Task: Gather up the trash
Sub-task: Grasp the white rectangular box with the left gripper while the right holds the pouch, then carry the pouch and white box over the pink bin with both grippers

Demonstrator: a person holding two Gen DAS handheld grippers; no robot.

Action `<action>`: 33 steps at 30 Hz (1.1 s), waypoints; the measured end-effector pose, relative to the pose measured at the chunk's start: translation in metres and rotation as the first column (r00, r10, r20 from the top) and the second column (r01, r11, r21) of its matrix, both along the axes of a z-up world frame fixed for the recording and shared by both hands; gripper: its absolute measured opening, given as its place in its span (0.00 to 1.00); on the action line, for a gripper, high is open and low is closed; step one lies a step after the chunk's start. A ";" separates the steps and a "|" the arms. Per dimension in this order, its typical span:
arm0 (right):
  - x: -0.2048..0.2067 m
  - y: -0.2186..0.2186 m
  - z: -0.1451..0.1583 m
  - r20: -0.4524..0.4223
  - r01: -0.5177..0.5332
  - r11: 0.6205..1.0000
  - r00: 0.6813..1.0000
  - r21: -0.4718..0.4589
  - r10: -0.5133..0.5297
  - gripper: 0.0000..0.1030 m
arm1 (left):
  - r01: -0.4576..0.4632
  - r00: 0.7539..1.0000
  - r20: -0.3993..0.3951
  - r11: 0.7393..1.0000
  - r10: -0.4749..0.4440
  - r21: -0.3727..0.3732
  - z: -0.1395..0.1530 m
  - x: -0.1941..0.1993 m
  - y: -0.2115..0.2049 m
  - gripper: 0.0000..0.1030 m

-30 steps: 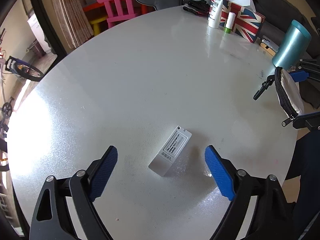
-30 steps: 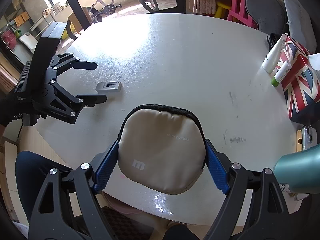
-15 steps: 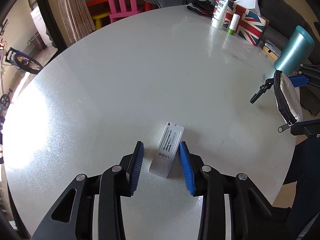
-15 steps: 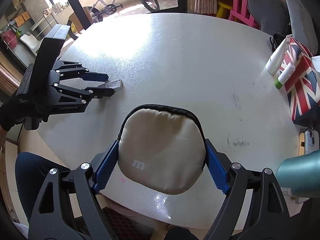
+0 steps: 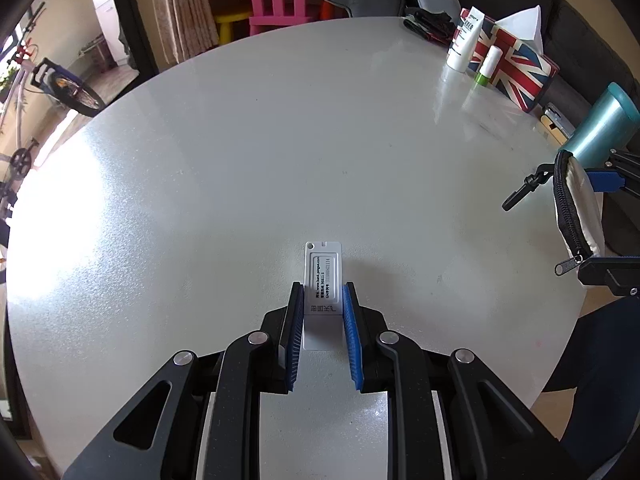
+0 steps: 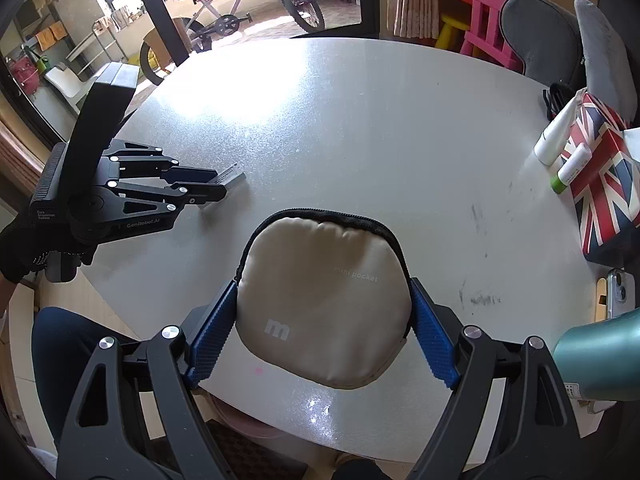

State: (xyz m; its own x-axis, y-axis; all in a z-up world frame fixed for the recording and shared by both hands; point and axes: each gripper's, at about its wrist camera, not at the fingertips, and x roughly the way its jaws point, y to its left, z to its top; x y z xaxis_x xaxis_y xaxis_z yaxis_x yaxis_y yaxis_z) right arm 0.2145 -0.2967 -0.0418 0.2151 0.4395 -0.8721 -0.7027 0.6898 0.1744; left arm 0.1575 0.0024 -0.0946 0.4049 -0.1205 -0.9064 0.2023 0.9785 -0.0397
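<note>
Left tool [image 5: 322,292] closing on white tag [image 5: 323,268], mid-table [image 5: 280,140]

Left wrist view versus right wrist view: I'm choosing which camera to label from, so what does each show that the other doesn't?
Only the left wrist view shows the printed face of the white tag between the closing left gripper pads. Only the right wrist view shows the beige pouch's face, clamped in the right gripper, and a phone. Both show the white table, flag box and teal bottle.
</note>
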 end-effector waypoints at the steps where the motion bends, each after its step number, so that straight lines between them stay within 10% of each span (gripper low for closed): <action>1: -0.001 0.000 0.002 0.004 -0.001 1.000 1.000 0.004 0.001 0.80 | -0.015 1.000 0.004 1.000 0.015 -0.007 0.002 -0.004 0.001 0.19; 33: -0.123 -0.025 0.031 0.090 -0.149 0.988 0.985 0.041 0.145 0.80 | -0.071 0.987 0.133 0.990 0.087 -0.119 0.069 -0.170 -0.040 0.19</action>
